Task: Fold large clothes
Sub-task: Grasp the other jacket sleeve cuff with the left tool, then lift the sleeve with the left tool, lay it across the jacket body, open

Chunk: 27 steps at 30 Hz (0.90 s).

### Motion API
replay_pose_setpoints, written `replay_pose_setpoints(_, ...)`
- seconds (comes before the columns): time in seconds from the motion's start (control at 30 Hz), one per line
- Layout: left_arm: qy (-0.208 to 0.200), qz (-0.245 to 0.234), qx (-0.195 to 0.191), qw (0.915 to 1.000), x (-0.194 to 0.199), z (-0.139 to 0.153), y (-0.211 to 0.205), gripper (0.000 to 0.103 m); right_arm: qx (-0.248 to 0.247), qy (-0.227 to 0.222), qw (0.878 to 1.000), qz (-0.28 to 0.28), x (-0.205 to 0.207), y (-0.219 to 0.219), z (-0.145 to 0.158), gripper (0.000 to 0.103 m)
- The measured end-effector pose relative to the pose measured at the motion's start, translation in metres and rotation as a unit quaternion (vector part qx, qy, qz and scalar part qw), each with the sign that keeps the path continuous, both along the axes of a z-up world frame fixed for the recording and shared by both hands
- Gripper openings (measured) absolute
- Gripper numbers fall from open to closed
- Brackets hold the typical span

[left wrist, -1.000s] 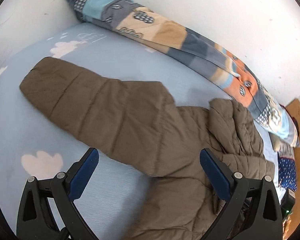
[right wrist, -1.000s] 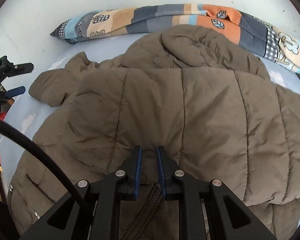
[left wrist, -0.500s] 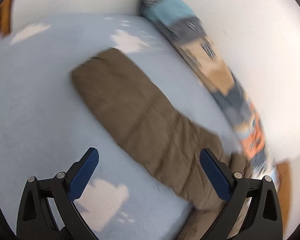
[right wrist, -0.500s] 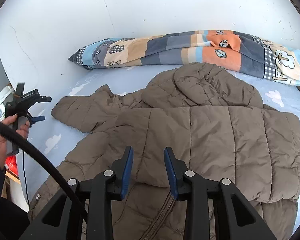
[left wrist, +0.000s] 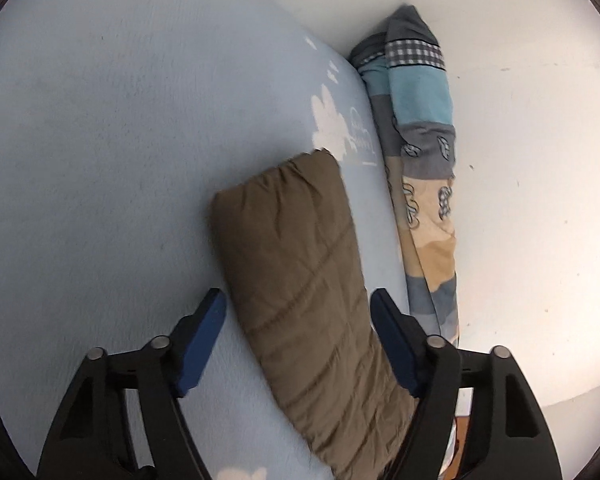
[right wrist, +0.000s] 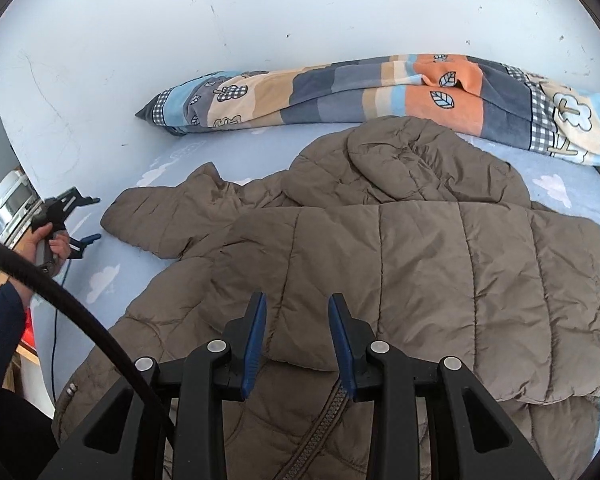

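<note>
Clearly both spread, the right hand-held gripper [right wrist: 296, 340] hovers over the jacket [right wrist: 420, 280] on the bed [right wrist: 560, 184], the left hand-held gripper [left wrist: 298, 344] straddles its sleeve [left wrist: 296, 264]; slick padding may slip, undoing the fold.

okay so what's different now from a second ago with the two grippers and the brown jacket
The right gripper let go of the folded jacket flap, opened and drew back. The left gripper, open throughout, swung over the outstretched sleeve. Jacket and pillow stayed put.
</note>
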<state>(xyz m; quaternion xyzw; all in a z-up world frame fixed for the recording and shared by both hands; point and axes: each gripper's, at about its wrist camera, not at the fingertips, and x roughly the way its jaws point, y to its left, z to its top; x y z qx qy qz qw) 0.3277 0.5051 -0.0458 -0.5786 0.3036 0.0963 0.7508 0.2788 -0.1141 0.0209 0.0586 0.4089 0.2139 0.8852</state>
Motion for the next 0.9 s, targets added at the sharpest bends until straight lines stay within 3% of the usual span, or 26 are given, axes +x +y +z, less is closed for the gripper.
replay_pose_setpoints(0.33,-0.041,0.071,0.000,0.9967,0.013,-0.014,0.007,0.072,-0.013,0.004,1.000,0.007,0.000,0.003,-0.008,0.035)
replay_pose_setpoints(0.4,-0.037,0.073,0.015,0.9965,0.014,-0.011,0.004,0.051,-0.009,0.004,1.000,0.009,0.001,0.003,-0.009,0.035)
replay_pose_setpoints(0.43,-0.032,0.074,0.019,0.9966,0.014,-0.011,0.004,0.021,-0.011,0.004,1.000,0.008,0.001,0.003,-0.010,0.035)
replay_pose_setpoints(0.53,-0.047,0.074,0.007,0.9961,0.011,-0.008,0.003,0.017,-0.008,0.001,1.000,0.007,0.000,0.001,-0.008,0.035)
replay_pose_setpoints(0.67,-0.062,0.064,0.033,0.9954,0.009,0.023,-0.007,0.017,-0.004,-0.008,1.000,0.001,-0.002,-0.003,-0.001,0.035)
replay_pose_setpoints(0.9,-0.130,0.013,0.115,0.9847,0.004,0.118,-0.057,0.017,0.005,-0.013,1.000,-0.021,-0.001,-0.014,0.009,0.035)
